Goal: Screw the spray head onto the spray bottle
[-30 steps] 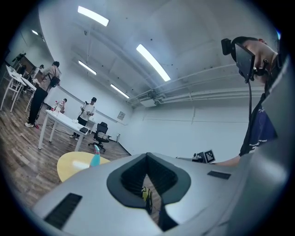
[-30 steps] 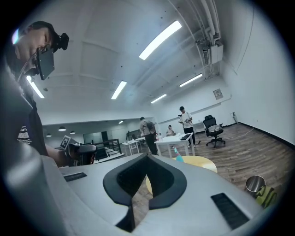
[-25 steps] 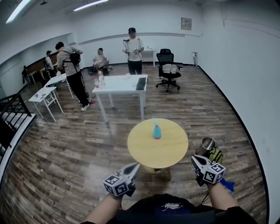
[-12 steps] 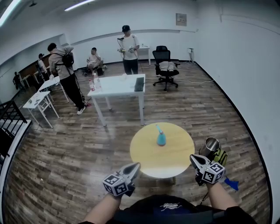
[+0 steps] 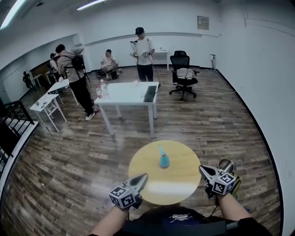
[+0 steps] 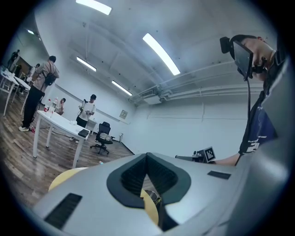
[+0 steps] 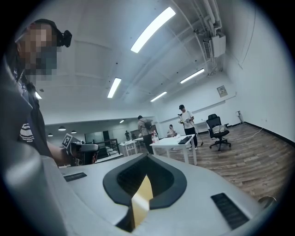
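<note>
One round yellow table [image 5: 184, 159], centre stage. Two grippers hover at its near edge, the left gripper [image 5: 142, 177] near-left and the right gripper [image 5: 203, 169] near-right, jaws pressed together, both empty. One metal cup [image 5: 226, 165] off the table's right rim. One blue spray bottle [image 5: 164, 161] upright mid-table.

Place: probably an open office or lab.
Landmark: a white table [image 5: 126, 93] is seen mid-room.
Right of it: a black office chair [image 5: 183, 73].
Left of it: smaller white desks [image 5: 46, 99].
Overhead: strip lights [image 5: 92, 5].
</note>
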The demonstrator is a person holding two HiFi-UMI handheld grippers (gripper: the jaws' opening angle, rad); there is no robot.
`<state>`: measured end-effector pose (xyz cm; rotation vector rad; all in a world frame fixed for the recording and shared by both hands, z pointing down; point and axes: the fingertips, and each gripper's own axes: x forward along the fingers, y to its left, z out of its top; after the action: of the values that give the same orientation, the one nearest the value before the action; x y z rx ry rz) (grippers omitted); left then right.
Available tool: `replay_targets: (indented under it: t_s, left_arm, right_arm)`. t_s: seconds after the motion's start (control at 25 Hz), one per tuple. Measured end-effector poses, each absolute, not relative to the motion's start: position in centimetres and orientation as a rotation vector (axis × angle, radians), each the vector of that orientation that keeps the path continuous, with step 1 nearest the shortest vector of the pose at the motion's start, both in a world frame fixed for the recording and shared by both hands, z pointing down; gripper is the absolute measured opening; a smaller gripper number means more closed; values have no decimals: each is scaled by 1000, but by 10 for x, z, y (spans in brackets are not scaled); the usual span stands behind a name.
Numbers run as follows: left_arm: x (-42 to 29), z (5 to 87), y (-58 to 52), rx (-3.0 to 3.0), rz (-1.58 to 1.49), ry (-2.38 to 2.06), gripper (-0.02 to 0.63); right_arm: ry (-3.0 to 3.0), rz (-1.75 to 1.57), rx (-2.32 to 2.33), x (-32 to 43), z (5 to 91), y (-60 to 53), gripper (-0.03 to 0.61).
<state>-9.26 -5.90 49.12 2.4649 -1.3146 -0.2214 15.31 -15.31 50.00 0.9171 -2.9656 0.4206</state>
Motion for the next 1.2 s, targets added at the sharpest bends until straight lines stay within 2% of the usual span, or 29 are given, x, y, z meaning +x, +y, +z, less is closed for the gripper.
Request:
replay_targets:
  t_s: [0.2, 0.36, 0.6, 0.96, 1.2]
  left_arm:
    - [-54, 497, -106, 2452, -221, -1316, 5]
    - [-52, 509, -131, 2434, -187, -1310, 5]
    - [-97, 518, -173, 2458, -196, -1252, 5]
    - [-211, 528, -221, 2535, -138, -1110, 5]
    - [-231, 552, -244, 2535, -76, -1071, 5]
  right_arm:
    - [-2966, 439, 858, 170, 508, -209, 22]
    - [-2958, 467, 841, 169, 519, -236, 22]
    - [-2929, 472, 914, 132, 528, -271, 22]
    - [-2889, 463, 1076, 23, 527, -298, 23]
    - [-2874, 452, 1080, -8, 536, -314, 23]
